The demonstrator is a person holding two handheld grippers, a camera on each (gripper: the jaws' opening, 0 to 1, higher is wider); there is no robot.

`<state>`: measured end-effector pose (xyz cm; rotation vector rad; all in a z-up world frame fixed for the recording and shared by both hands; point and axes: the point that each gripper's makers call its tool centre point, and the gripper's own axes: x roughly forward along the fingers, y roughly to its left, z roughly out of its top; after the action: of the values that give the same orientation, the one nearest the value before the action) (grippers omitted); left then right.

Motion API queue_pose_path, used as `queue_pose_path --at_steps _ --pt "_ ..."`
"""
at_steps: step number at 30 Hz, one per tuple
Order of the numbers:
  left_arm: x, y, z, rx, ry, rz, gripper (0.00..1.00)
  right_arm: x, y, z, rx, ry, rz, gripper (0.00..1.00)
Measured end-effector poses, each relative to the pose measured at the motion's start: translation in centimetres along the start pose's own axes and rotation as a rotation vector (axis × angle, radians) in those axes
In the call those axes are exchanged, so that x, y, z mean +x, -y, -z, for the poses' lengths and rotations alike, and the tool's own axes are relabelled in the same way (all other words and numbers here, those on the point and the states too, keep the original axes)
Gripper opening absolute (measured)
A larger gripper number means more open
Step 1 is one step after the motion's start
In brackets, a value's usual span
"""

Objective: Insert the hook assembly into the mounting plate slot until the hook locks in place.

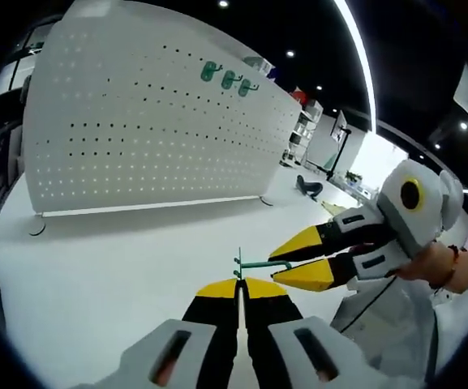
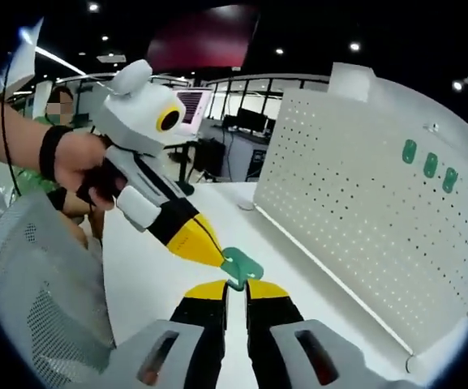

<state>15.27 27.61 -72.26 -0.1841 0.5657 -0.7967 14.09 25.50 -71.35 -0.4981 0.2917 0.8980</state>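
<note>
A small green hook assembly is held in the air between both grippers, in front of the white pegboard (image 1: pixel 136 138). In the left gripper view its plate (image 1: pixel 239 263) stands edge-on in my shut left gripper (image 1: pixel 239 284), and its thin rod (image 1: pixel 264 263) runs right into the yellow jaws of the right gripper (image 1: pixel 286 261). From the right gripper view the flat green plate (image 2: pixel 243 265) with holes sits just above my shut right gripper (image 2: pixel 236 288), with the left gripper (image 2: pixel 213 255) pinching it from the left. Three green hooks (image 1: pixel 228 79) hang high on the board.
The pegboard (image 2: pixel 363 211) stands upright on a white table (image 1: pixel 104 259), with bare tabletop in front of it. A black object (image 1: pixel 308 187) lies past the board's far end. A hand and wrist (image 2: pixel 67 162) and a grey mesh sleeve (image 2: pixel 39 292) are at the left.
</note>
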Motion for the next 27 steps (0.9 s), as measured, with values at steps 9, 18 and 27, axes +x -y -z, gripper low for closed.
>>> queue_pose_path --at_steps 9,18,27 --pt "-0.1 0.5 0.8 -0.022 -0.056 0.026 0.01 0.0 -0.6 0.6 -0.182 -0.055 0.007 0.04" --pt "-0.2 1.0 1.2 -0.034 -0.092 0.049 0.01 -0.1 -1.1 0.8 -0.282 -0.074 -0.017 0.05" --pt "-0.2 1.6 1.3 -0.068 -0.086 0.069 0.02 0.1 -1.3 1.3 -0.235 -0.099 -0.008 0.02"
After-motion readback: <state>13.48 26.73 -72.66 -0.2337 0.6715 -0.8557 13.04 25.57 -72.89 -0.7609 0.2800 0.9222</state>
